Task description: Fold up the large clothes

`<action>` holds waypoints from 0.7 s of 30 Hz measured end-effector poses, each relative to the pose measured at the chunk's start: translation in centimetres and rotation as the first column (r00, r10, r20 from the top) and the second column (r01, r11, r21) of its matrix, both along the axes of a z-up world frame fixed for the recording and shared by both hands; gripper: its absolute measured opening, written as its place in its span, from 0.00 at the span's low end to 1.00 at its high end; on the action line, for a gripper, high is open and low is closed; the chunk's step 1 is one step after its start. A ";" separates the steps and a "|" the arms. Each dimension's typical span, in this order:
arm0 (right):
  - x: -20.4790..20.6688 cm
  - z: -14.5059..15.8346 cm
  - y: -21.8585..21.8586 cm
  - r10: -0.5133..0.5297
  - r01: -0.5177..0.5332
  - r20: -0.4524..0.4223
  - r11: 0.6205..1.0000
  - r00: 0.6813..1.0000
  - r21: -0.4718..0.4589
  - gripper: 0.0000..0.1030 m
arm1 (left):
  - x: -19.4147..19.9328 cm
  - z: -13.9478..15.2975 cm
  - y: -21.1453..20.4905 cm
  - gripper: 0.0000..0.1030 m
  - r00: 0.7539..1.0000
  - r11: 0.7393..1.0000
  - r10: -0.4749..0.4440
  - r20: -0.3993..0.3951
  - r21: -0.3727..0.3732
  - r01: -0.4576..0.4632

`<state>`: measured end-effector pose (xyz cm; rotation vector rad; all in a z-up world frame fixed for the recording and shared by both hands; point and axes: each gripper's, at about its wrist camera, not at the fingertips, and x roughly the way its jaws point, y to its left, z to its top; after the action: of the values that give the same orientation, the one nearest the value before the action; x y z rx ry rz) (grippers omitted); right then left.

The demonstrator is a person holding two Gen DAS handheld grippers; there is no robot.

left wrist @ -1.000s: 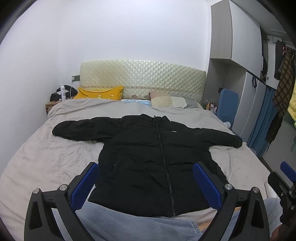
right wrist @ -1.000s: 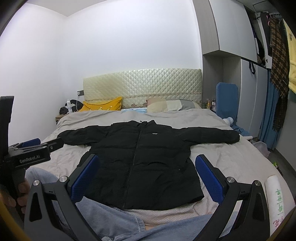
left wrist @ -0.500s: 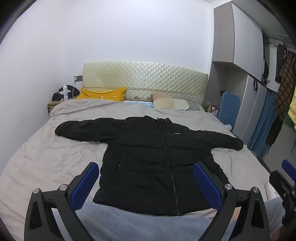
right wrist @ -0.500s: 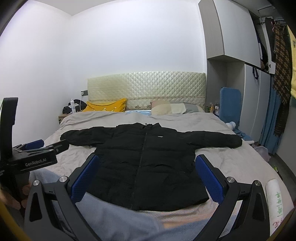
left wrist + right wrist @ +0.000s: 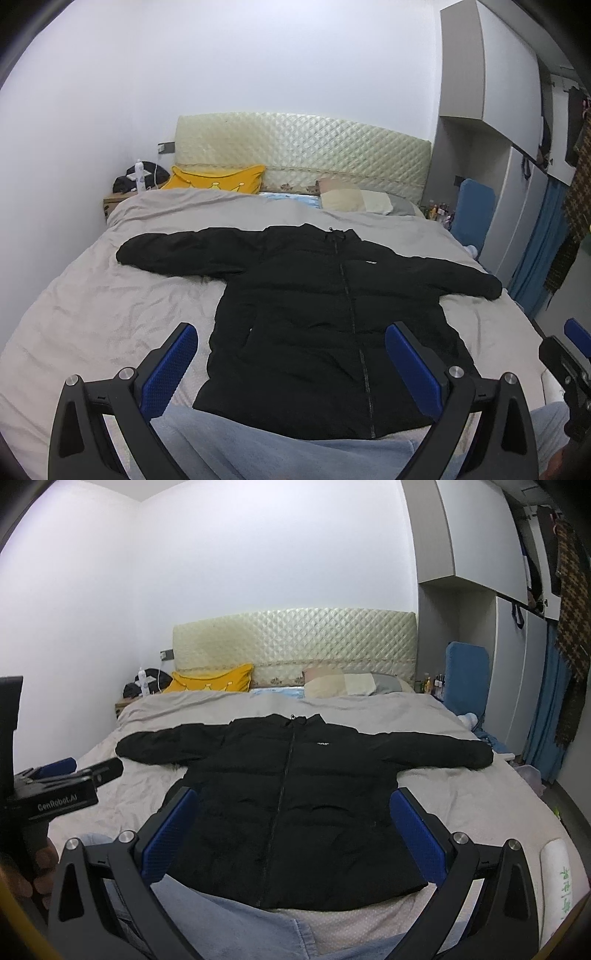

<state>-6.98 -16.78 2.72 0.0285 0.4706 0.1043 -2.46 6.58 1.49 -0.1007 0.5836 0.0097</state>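
The black jacket (image 5: 325, 325) lies flat on the bed (image 5: 92, 314), directly ahead of both grippers, zipped, with both sleeves spread out to the sides. The left gripper (image 5: 291, 358) hovers above the near edge of the bed with its jaws wide apart and nothing between them; the blue pads (image 5: 170, 365) frame the lower hem of the jacket. The right gripper (image 5: 291, 827) is also wide open and empty, and in its view the pads (image 5: 417, 834) sit in front of both sides of the jacket body.

Below both grippers, a light blue fabric (image 5: 258, 450) covers the near edge of the bed, just touching the hem of the jacket. Far ahead of the grippers, at the quilted headboard (image 5: 303, 155), there are a yellow cushion (image 5: 218, 179) to the left and a pale pillow (image 5: 354, 201) to the right. A blue chair (image 5: 467, 679) and the wardrobe (image 5: 517, 664) stand to the far right. A white roll with green print (image 5: 561, 878) lies on the bed just right of the right gripper. Nothing lies on top of the jacket.
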 end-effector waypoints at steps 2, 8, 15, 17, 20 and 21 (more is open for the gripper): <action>0.2 -0.1 -0.1 0.002 -0.002 -0.001 1.000 1.000 0.004 1.00 | 0.4 -0.3 0.1 1.00 1.000 1.000 -0.004 -0.008 0.000 0.004; 0.8 -0.2 -0.1 -0.007 0.007 -0.014 1.000 1.000 0.005 1.00 | 1.1 -0.8 0.3 1.00 1.000 1.000 -0.006 -0.022 0.003 0.006; 1.8 -0.4 -0.7 -0.013 0.013 -0.015 1.000 1.000 0.020 1.00 | 2.0 -0.9 -0.2 1.00 1.000 1.000 -0.019 -0.018 0.013 0.019; 2.2 -0.2 -1.1 -0.022 0.022 -0.009 1.000 1.000 0.018 1.00 | 2.3 -0.9 -0.5 1.00 0.999 0.999 -0.035 -0.011 0.016 0.035; 3.3 0.1 -1.7 -0.032 0.032 0.000 0.999 0.999 0.020 1.00 | 3.3 -0.8 -1.0 1.00 0.999 0.999 -0.049 -0.001 0.013 0.049; 3.8 0.3 -2.1 -0.036 0.036 0.004 0.999 0.999 0.026 1.00 | 3.7 -0.7 -1.2 1.00 0.998 0.998 -0.058 0.003 0.013 0.058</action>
<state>-3.18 -18.86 2.99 0.0623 0.4644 0.0755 1.26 5.35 0.80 -0.0713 0.5825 -0.0429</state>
